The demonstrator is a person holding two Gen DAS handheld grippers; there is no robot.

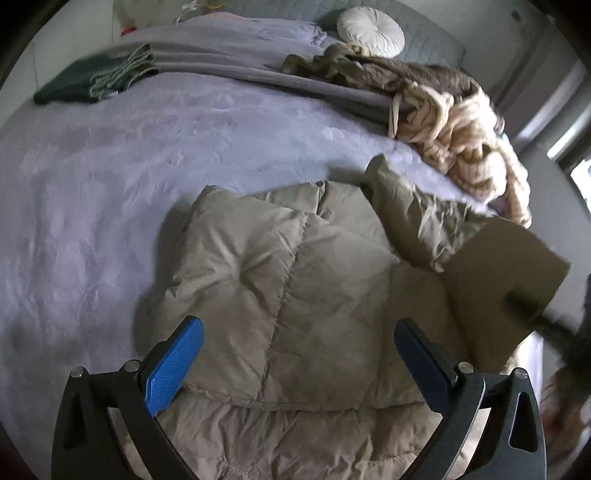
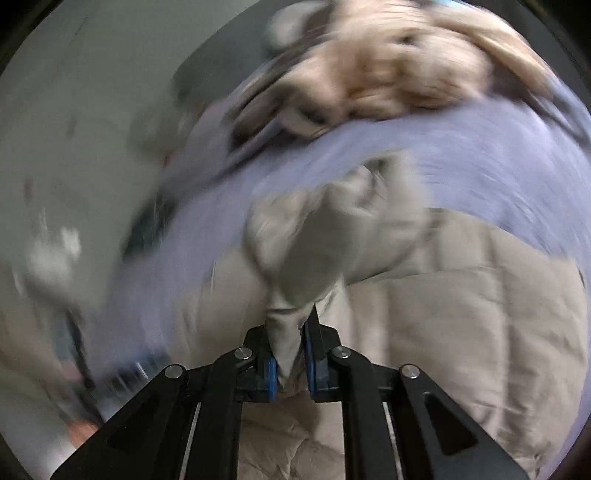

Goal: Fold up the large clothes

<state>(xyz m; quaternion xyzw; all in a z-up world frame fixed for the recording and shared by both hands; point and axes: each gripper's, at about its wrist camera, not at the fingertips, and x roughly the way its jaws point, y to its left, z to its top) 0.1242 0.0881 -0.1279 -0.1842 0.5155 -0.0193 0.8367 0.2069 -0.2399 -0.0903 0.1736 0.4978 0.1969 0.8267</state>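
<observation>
Right-wrist view: bed (image 2: pixel 461 147) and knit blanket (image 2: pixel 388 74) motion-blurred.

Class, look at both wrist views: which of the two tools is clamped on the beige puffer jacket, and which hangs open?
The right tool pinches a bunched fold of the jacket between its pads. The left tool is spread wide above it, gripping nothing.

— What do you have as the supporting surface?

— You are working over a bed (image 1: pixel 110 192) with a lavender fleecy cover. On it lie a beige quilted puffer jacket (image 1: pixel 288 280), a folded grey blanket (image 1: pixel 229 62), a dark green fringed cloth (image 1: pixel 85 79), a cream chunky-knit throw (image 1: pixel 465 125), a round white cushion (image 1: pixel 369 31) and a grey pillow (image 1: pixel 424 33).
</observation>
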